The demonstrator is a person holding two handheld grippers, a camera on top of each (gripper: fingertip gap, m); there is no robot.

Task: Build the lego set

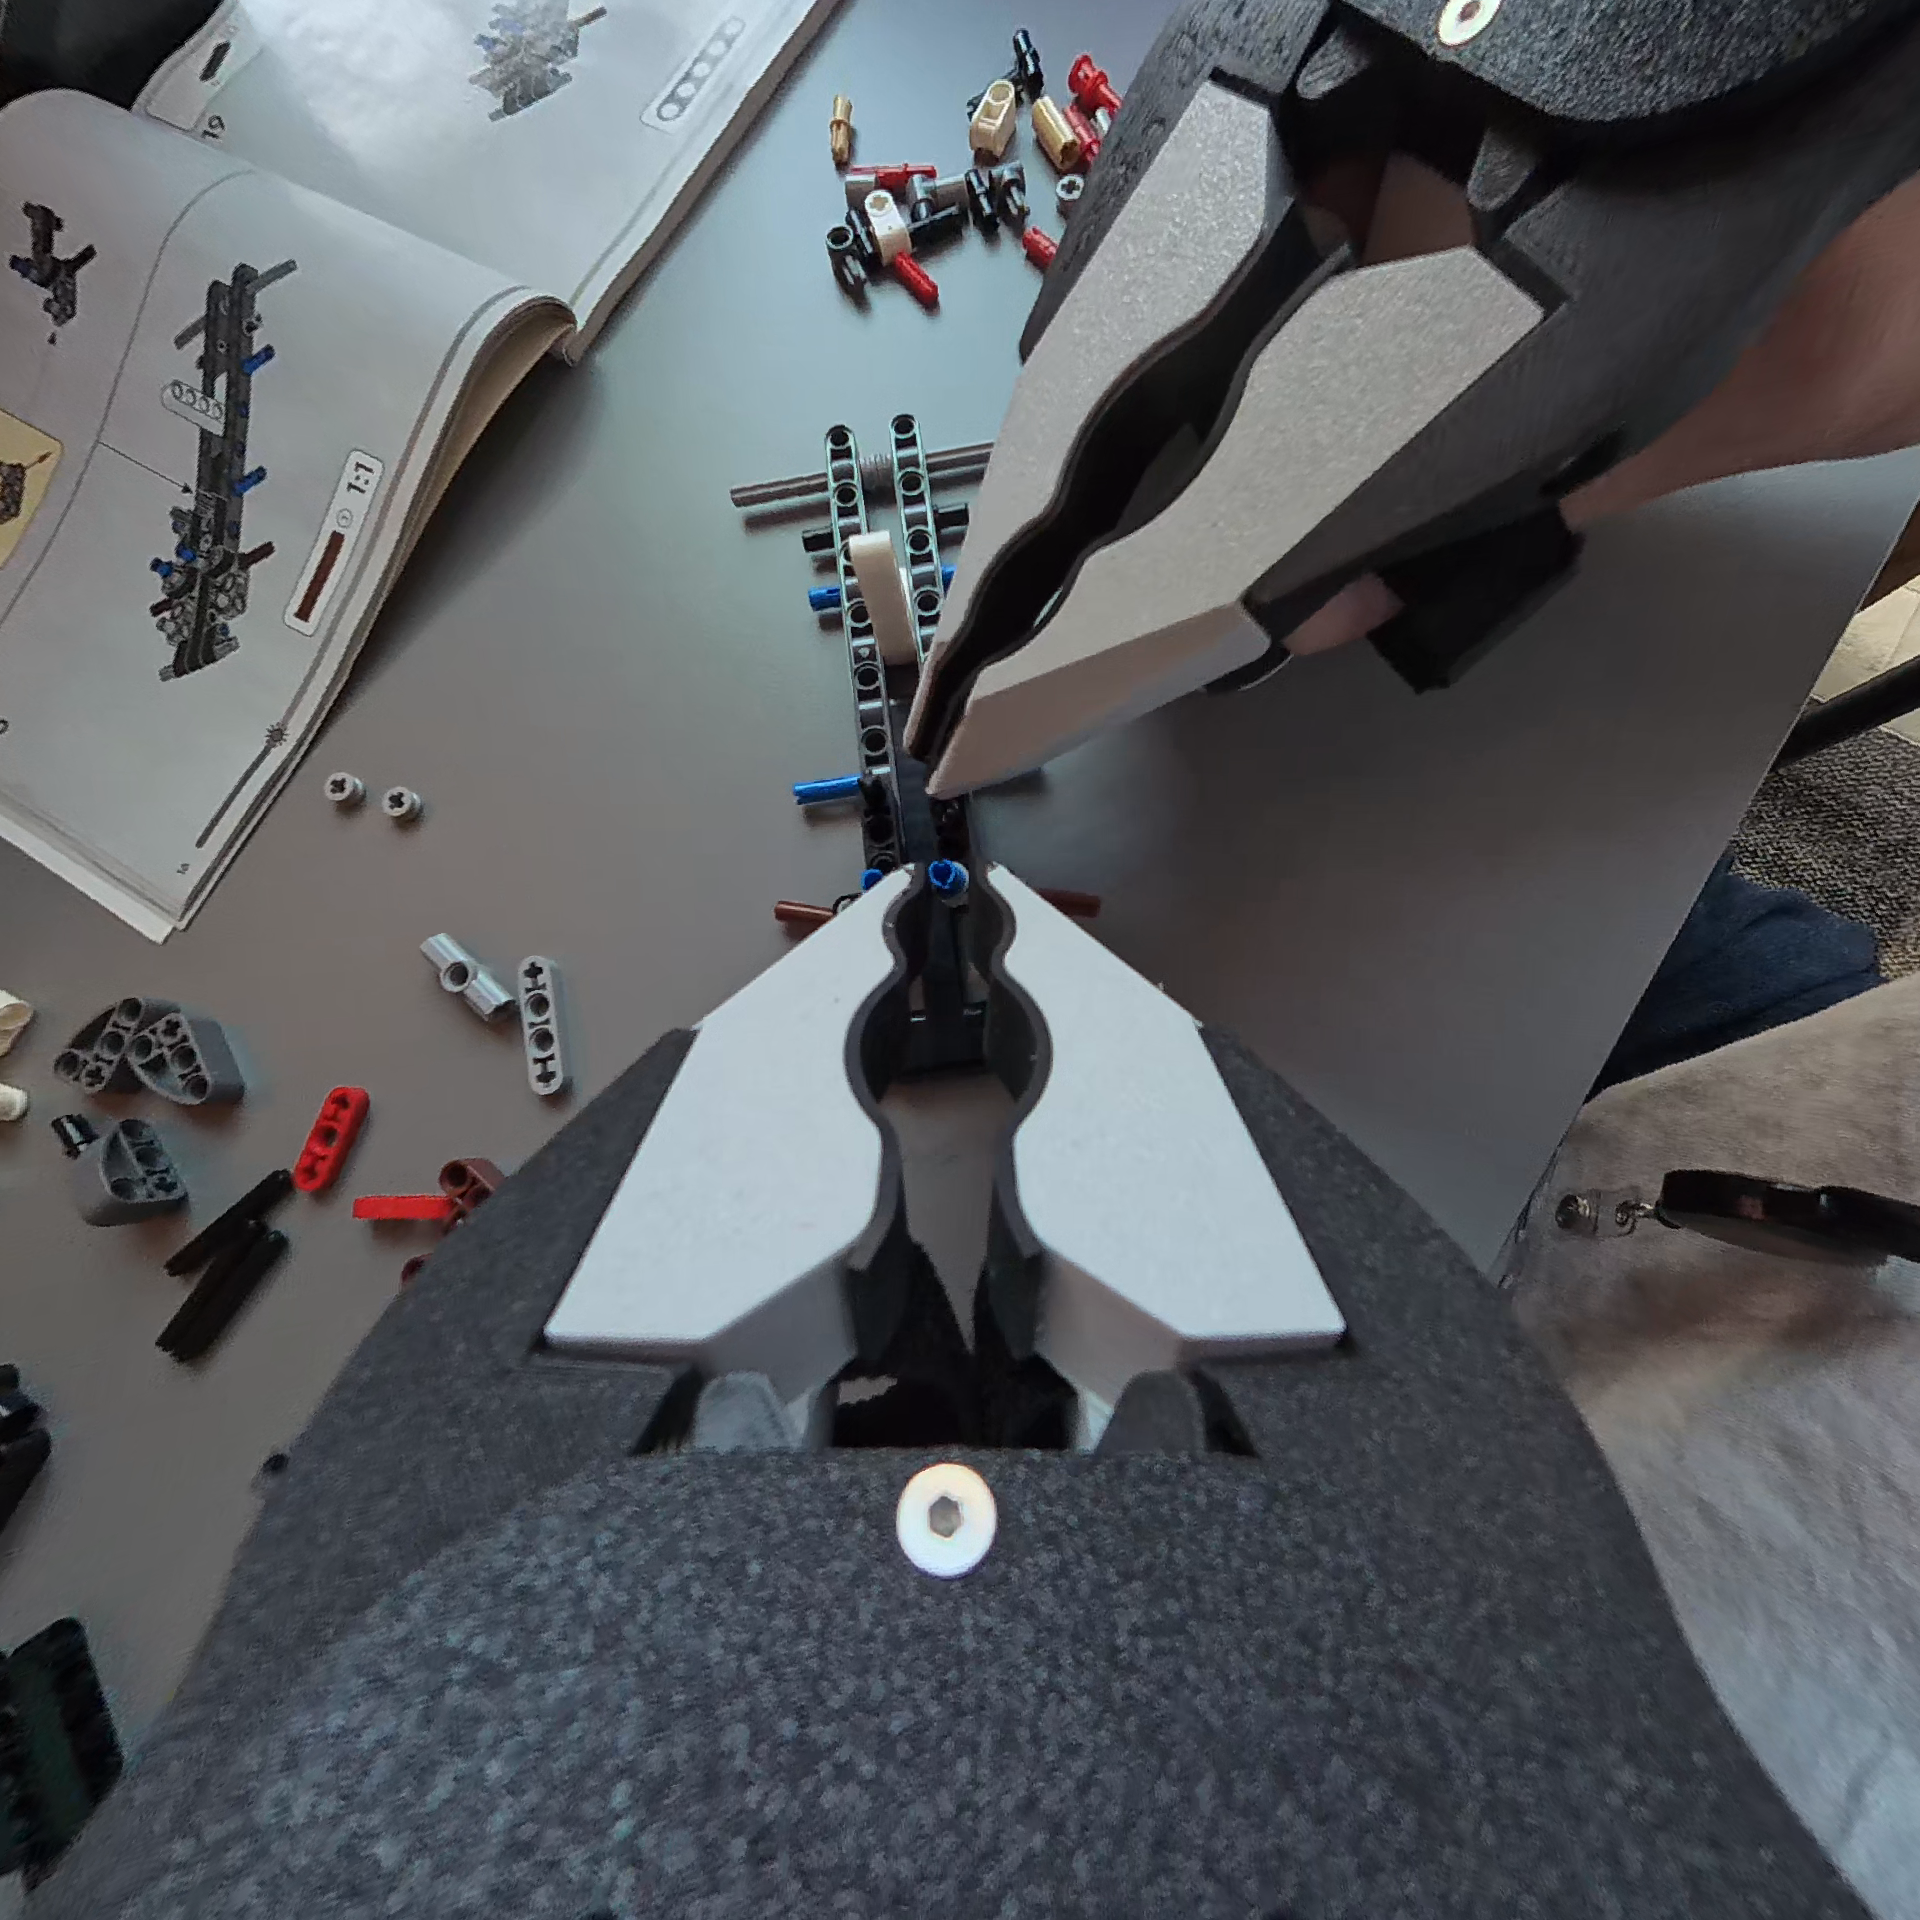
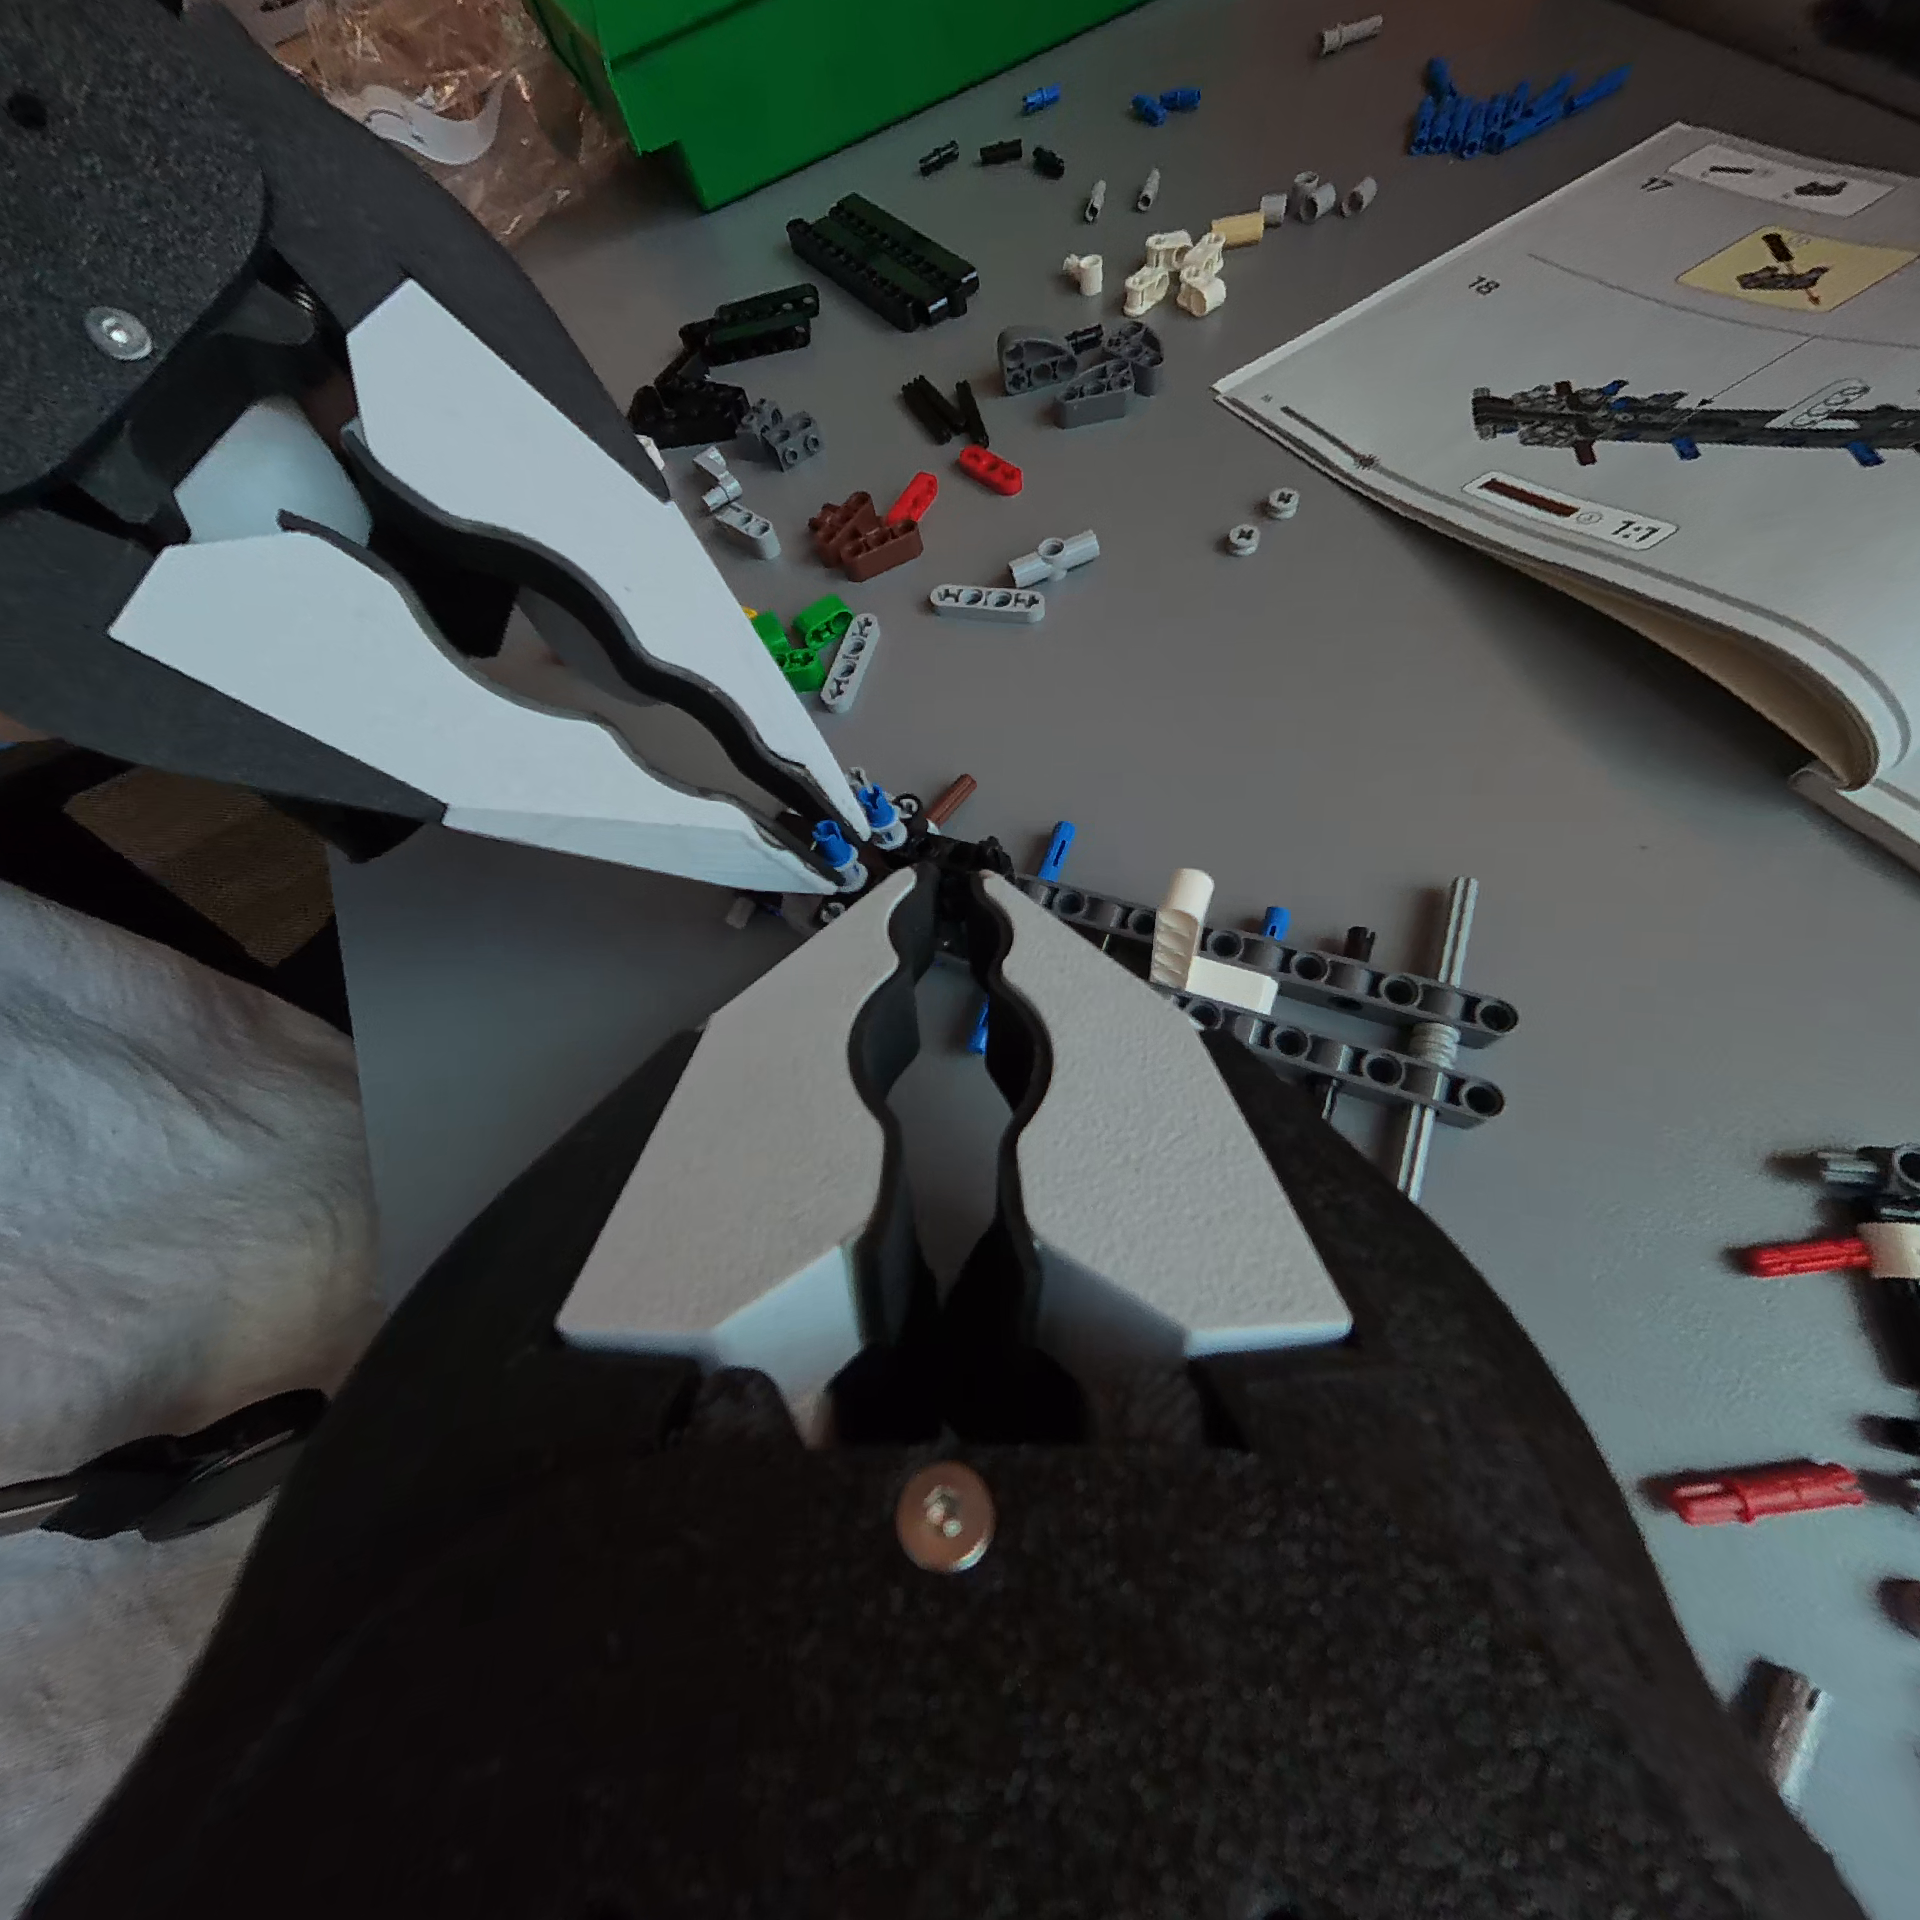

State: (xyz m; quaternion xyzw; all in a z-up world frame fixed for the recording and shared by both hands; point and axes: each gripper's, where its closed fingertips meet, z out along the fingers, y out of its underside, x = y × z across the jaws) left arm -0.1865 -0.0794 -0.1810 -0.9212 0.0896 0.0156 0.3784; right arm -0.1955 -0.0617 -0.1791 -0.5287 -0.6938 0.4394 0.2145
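The long Lego assembly (image 1: 864, 634) of dark grey beams with blue pins, a grey axle and a white piece (image 1: 871, 582) lies on the grey table (image 1: 623, 644). My left gripper (image 1: 948, 883) is shut on its near end, a dark part and a blue pin showing between the tips. My right gripper (image 1: 923, 771) comes in from the upper right and is shut on a black part just beyond. In the right wrist view, my right gripper (image 2: 948, 878) pinches the black end, the left gripper (image 2: 844, 847) meets it from the upper left, and the beams (image 2: 1351, 1003) run right.
An open instruction booklet (image 1: 312, 436) (image 2: 1662, 395) lies beside the assembly. Loose parts are scattered: red, black and tan connectors (image 1: 935, 197), grey and red pieces (image 1: 156, 1060), blue pins (image 2: 1496, 114). A green box (image 2: 831, 83) stands at the back. The table edge (image 1: 1662, 935) is close on the right. My left and right fingertips are right by each other.
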